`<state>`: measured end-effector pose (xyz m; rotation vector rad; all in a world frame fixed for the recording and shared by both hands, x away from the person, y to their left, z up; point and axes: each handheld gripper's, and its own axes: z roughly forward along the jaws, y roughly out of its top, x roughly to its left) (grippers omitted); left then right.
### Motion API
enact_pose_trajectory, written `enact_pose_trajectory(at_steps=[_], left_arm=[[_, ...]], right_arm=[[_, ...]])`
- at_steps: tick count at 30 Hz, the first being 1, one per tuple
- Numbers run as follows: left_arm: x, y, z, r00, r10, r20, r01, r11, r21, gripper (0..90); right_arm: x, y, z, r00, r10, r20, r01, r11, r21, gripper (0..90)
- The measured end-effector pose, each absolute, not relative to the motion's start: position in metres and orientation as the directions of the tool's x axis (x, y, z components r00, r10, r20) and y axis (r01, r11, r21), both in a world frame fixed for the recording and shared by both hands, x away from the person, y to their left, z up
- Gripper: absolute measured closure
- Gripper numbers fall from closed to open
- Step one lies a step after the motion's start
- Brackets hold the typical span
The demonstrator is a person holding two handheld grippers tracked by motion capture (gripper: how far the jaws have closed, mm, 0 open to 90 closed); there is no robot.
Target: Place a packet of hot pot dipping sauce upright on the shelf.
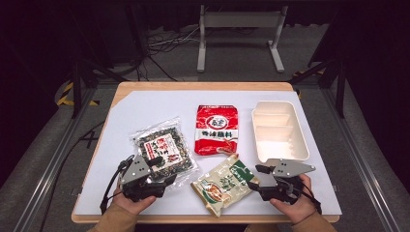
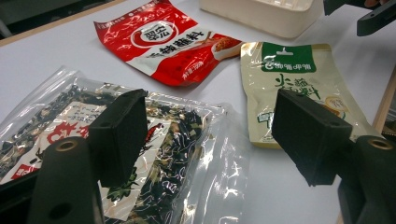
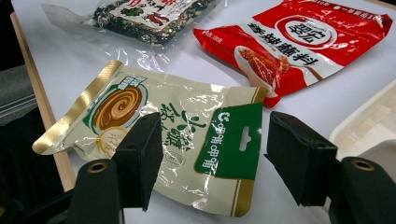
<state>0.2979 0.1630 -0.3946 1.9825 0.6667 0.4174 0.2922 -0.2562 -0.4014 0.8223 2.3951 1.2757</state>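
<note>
The beige sauce pouch point(image 1: 223, 183) lay at the lower centre of the frame, its near corner past the white mat point(image 1: 145, 108). At its right the right gripper point(image 1: 256, 175) stood wide open, holding nothing. At lower left the left gripper point(image 1: 162, 170), also wide open, hovered over the clear seaweed packet point(image 1: 163, 150). Above lay the red seasoning packet point(image 1: 216, 129); the white compartment tray point(image 1: 279, 131) was at the right.

I read large white Chinese characters, 香辣蘸料, on the red packet point(image 2: 169, 44); the round logo above them stays illegible to me; the beige pouch point(image 3: 187, 140) carries green characters I cannot resolve; the clear seaweed bag point(image 1: 163, 151) bears an unreadable red-and-white label.
</note>
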Motion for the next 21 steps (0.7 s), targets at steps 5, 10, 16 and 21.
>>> enact_pose_trajectory(at_steps=[5,10,16,21], left_arm=[[0.297,0.162,-0.395,0.793,0.610,0.011,0.283,-0.384,0.879,27.6],[0.298,0.162,-0.395,0.794,0.608,0.012,0.283,-0.386,0.878,27.6],[0.298,0.162,-0.396,0.794,0.607,0.015,0.282,-0.390,0.877,27.6],[0.298,0.163,-0.396,0.792,0.610,0.011,0.287,-0.388,0.876,27.6]], right_arm=[[0.295,-0.255,-0.405,-0.785,0.619,0.018,0.371,0.447,0.814,35.2],[0.298,-0.254,-0.408,-0.777,0.628,0.040,0.405,0.450,0.796,34.0],[0.302,-0.253,-0.415,-0.766,0.639,0.068,0.452,0.461,0.764,33.2],[0.307,-0.253,-0.422,-0.745,0.661,0.095,0.505,0.464,0.728,32.3]])
